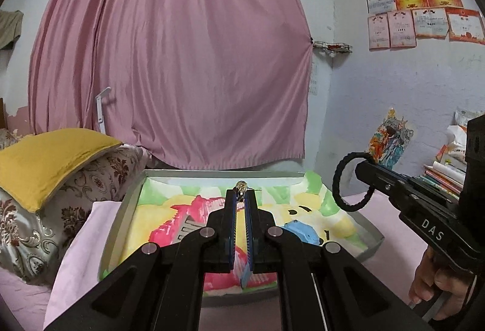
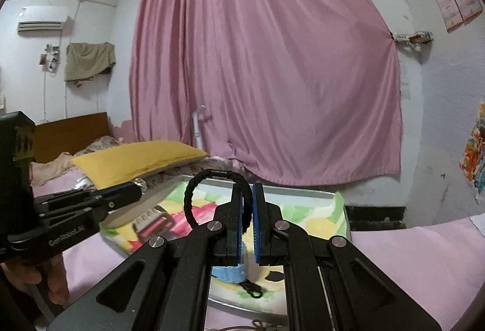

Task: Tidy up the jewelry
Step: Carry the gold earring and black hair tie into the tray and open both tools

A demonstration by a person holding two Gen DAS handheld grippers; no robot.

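My left gripper (image 1: 241, 191) is shut on a small gold and crystal jewel (image 1: 241, 187), held above the tray (image 1: 121, 210); it also shows at the left of the right wrist view (image 2: 138, 185). My right gripper (image 2: 248, 188) is shut on a black braided bracelet (image 2: 194, 194), held in the air over the tray (image 2: 339, 200); the bracelet also shows in the left wrist view (image 1: 341, 185). A blue clip (image 1: 301, 231) lies on the tray's colourful cloth (image 1: 163, 216). A small black item (image 2: 251, 290) lies beside the blue clip (image 2: 230, 273).
The tray sits on a pink bedsheet (image 1: 78, 240). A yellow pillow (image 1: 45, 158) on a patterned cushion lies to the left. A pink curtain (image 1: 169, 58) hangs behind. Books (image 1: 445, 176) are stacked at the right. A thin cord (image 2: 257, 325) lies near the front edge.
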